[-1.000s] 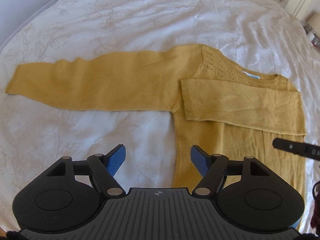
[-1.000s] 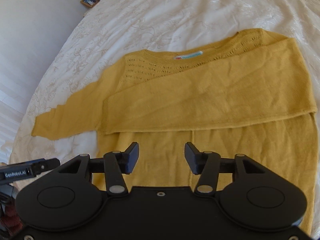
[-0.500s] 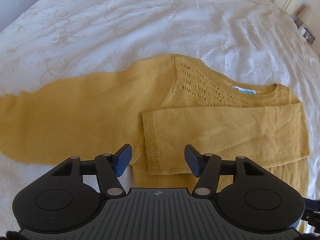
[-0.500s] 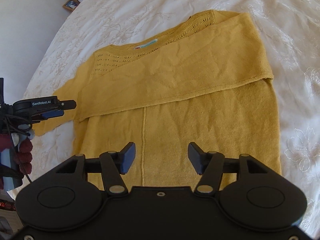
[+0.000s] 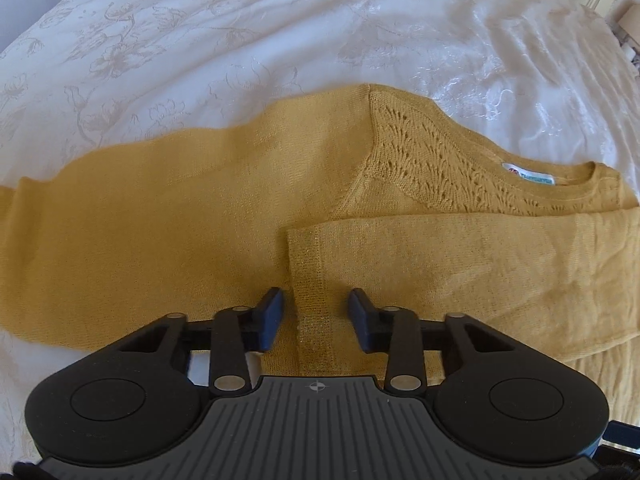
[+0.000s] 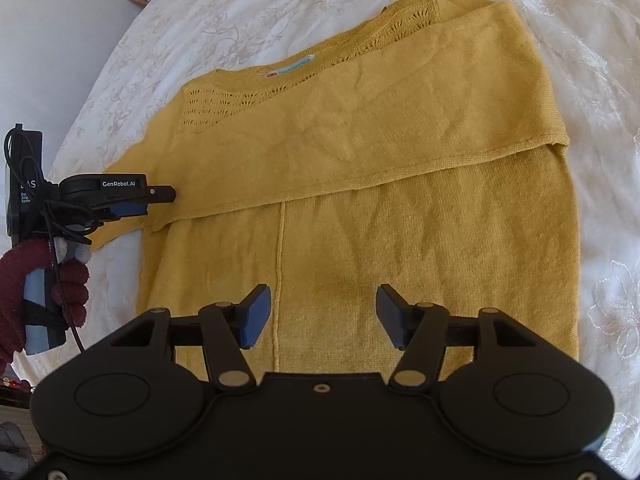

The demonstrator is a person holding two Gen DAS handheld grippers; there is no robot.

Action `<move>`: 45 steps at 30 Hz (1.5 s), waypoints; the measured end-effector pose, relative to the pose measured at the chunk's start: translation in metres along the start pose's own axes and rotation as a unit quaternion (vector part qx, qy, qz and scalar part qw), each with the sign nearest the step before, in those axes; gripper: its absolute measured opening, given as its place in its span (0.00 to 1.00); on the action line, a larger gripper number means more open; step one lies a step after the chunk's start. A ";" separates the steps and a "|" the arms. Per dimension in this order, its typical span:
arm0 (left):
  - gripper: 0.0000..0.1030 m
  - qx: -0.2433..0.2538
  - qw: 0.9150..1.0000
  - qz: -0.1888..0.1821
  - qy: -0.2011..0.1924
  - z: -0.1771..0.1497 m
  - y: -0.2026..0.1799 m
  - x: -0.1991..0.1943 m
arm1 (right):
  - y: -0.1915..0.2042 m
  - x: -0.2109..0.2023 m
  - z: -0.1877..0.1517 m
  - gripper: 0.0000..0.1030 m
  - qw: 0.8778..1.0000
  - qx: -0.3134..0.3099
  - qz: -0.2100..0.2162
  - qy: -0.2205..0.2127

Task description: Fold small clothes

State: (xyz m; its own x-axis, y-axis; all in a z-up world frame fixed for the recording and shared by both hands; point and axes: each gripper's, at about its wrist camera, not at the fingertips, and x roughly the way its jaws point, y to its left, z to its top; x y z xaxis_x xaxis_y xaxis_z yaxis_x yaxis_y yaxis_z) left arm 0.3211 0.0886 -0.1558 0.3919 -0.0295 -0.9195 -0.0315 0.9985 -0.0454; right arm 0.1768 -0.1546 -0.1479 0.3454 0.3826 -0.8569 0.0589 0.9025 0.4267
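Left gripper (image 5: 316, 320), jaws just closing, straddles the folded sleeve's cuff (image 5: 310, 280) without pinching it; right gripper (image 6: 324, 316) gapes above the sweater (image 6: 360, 216).

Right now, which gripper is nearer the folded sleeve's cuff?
Left. The left gripper straddles the cuff, jaws just closing; the right gripper hovers over the sweater body, lower down.
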 end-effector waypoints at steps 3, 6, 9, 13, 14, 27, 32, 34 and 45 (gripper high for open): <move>0.03 0.017 0.999 0.038 -0.031 0.003 -0.004 -0.010 | -0.004 -0.002 -0.001 0.62 1.000 0.002 -0.001 0.000; 0.03 0.048 0.994 0.089 -0.047 0.009 -0.003 -0.010 | -0.009 -0.008 -0.001 0.62 1.000 0.002 -0.007 -0.009; 0.03 0.046 0.993 0.105 -0.027 0.016 0.008 -0.001 | -0.019 -0.018 0.000 0.62 0.999 -0.001 -0.035 -0.028; 0.06 -0.007 0.997 0.072 -0.019 0.017 0.024 -0.011 | -0.045 -0.034 0.003 0.62 0.993 0.016 -0.095 -0.064; 0.07 -0.014 0.998 0.064 -0.017 0.014 0.026 -0.015 | -0.053 -0.038 0.005 0.61 0.991 0.026 -0.109 -0.070; 0.27 0.002 0.999 0.039 0.016 -0.059 0.021 -0.047 | -0.113 -0.014 0.026 0.60 0.987 0.088 -0.127 -0.044; 0.28 0.007 0.999 0.035 0.029 -0.066 0.023 -0.048 | -0.101 -0.010 0.033 0.10 0.992 0.059 -0.114 -0.022; 0.28 0.014 0.999 0.033 0.031 -0.066 0.021 -0.048 | -0.089 -0.012 0.036 0.08 0.986 0.003 -0.167 -0.010; 0.45 -0.016 0.997 -0.040 0.067 -0.054 0.015 -0.017 | -0.106 -0.009 0.032 0.07 0.983 0.021 -0.184 -0.013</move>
State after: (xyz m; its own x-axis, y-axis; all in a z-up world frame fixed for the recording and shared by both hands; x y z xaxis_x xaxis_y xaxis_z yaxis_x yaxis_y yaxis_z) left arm 0.2643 0.1020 -0.1615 0.2690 -0.1173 -0.9560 -0.0344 0.9907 -0.1313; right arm 0.1973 -0.2599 -0.1762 0.3163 0.0259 -0.9483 0.2232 0.9695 0.1009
